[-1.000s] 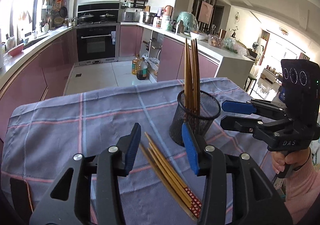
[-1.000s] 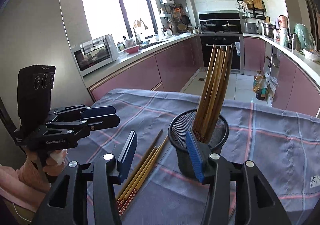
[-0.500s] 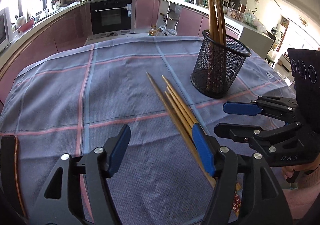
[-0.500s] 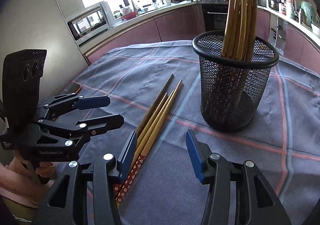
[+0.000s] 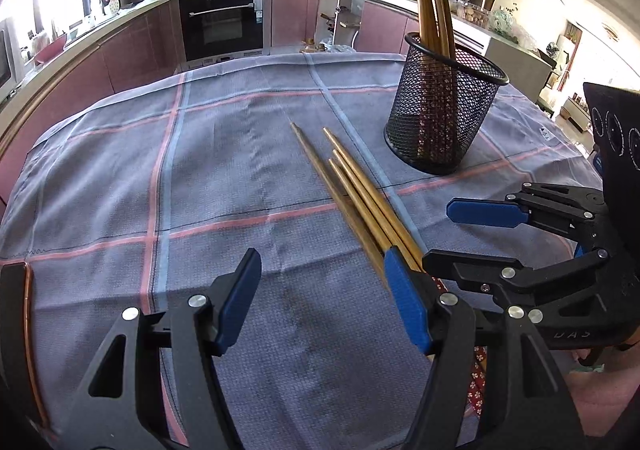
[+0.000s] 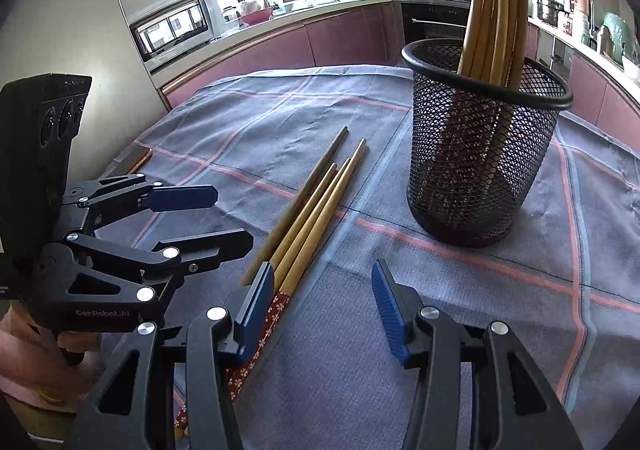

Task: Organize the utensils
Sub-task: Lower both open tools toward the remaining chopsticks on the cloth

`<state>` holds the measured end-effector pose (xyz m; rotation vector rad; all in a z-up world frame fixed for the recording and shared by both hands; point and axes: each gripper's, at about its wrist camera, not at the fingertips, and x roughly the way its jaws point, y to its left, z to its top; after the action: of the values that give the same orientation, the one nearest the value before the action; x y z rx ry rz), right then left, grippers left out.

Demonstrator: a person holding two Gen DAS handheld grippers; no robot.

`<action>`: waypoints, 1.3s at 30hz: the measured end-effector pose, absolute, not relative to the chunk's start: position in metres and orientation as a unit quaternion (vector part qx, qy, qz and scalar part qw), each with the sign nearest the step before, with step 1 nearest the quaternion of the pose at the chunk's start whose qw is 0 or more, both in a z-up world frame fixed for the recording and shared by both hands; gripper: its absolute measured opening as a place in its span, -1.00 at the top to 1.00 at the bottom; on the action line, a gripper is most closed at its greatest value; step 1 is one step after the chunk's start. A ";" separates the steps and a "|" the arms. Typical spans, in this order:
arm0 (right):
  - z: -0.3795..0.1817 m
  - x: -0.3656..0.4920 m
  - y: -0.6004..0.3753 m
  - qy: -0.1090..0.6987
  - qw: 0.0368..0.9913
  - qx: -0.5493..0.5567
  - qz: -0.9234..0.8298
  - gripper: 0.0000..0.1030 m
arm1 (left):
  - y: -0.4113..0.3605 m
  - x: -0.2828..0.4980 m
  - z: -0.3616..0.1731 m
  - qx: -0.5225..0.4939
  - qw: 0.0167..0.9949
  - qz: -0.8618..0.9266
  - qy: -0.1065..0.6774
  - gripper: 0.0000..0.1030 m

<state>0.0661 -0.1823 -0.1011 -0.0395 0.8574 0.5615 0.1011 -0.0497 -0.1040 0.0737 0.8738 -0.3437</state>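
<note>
Four loose wooden chopsticks (image 5: 352,185) lie side by side on the grey-blue checked tablecloth (image 5: 200,177) in the left wrist view, their thin tips pointing away toward the kitchen and their red flower-patterned ends near the camera. The left gripper (image 5: 320,298) hangs low over the cloth with its blue-padded fingers (image 5: 240,298) spread apart and nothing between them; its right-hand finger sits just at the near part of the bundle, though contact cannot be told. Beyond the chopsticks and to their right stands a black wire-mesh cylindrical holder (image 5: 440,113), upright, with more wooden chopsticks (image 5: 432,1) standing in it, thin ends up. The right gripper (image 5: 452,234) shows from the side at the right edge, its two fingers parted.

From the right wrist view, the same four chopsticks (image 6: 316,205) run diagonally from lower left to the middle of the cloth (image 6: 480,310). The right gripper (image 6: 324,306) has its blue-padded fingers (image 6: 386,306) apart and empty over the cloth; the left-hand finger covers part of the bundle's patterned ends. The mesh holder (image 6: 480,153) stands upright to the right of the bundle, apart from it, with its chopsticks (image 6: 496,9) leaning together. The left gripper (image 6: 228,217) appears at the left with fingers apart, a hand (image 6: 60,366) in a pink sleeve holding its grip.
</note>
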 end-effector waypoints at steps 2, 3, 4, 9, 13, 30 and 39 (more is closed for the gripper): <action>-0.101 0.066 -0.181 0.410 0.872 -0.024 0.267 0.06 | -0.051 0.102 -0.104 0.036 0.890 -0.168 0.422 -0.23; -0.102 0.066 -0.180 0.410 0.872 -0.026 0.267 0.06 | -0.051 0.103 -0.105 0.036 0.890 -0.168 0.422 -0.23; -0.102 0.067 -0.178 0.410 0.872 -0.029 0.265 0.06 | -0.052 0.103 -0.105 0.038 0.890 -0.167 0.422 -0.23; -0.103 0.068 -0.176 0.411 0.872 -0.037 0.262 0.06 | -0.053 0.107 -0.107 0.036 0.889 -0.168 0.425 -0.23; -0.104 0.069 -0.173 0.413 0.873 -0.041 0.256 0.06 | -0.054 0.110 -0.109 0.038 0.887 -0.169 0.428 -0.23; -0.103 0.071 -0.185 0.422 0.873 -0.045 0.242 0.19 | -0.054 0.117 -0.112 0.044 0.883 -0.157 0.439 -0.15; -0.104 0.076 -0.184 0.422 0.873 -0.043 0.242 0.19 | -0.060 0.123 -0.107 0.041 0.884 -0.174 0.431 -0.12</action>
<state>0.0756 -0.1837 -0.1037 -0.0909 0.8818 0.5064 0.1226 -0.0598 -0.1069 0.0849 0.8968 -0.3624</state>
